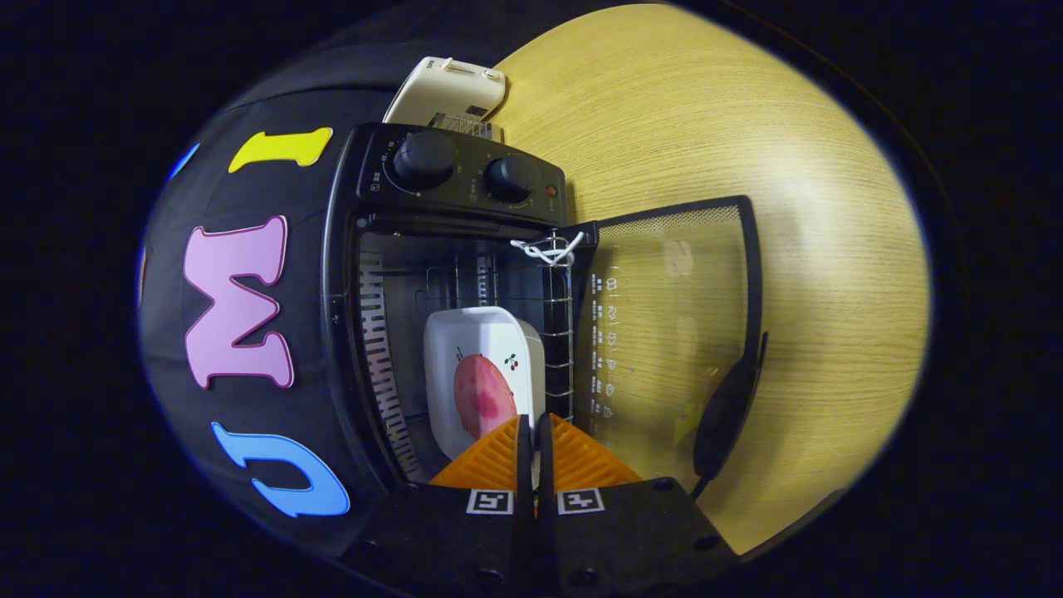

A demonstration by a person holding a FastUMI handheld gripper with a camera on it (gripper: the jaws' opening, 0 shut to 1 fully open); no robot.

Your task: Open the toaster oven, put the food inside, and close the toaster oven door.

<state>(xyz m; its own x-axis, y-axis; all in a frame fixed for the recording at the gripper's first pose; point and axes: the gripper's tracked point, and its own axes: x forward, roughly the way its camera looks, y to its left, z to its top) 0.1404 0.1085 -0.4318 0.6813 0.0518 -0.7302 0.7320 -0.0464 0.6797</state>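
The black toaster oven [465,178] stands with its glass door [673,316] swung fully open onto the wooden table. A white dish [477,345] with a small cherry print rests on the wire rack inside the oven cavity. A pink, oval piece of food [483,397] lies in the dish. My gripper [534,422] reaches into the oven mouth, and its fingers are almost together with the near rim of the dish pinched between them. The dish's near edge is hidden behind the fingers.
The door's dark handle [727,415] sticks out beside my fingers. A white cord [548,247] is tied at the door's hinge corner. A cream-coloured appliance [448,90] sits behind the oven. Bare wooden tabletop [747,141] spreads beyond the door.
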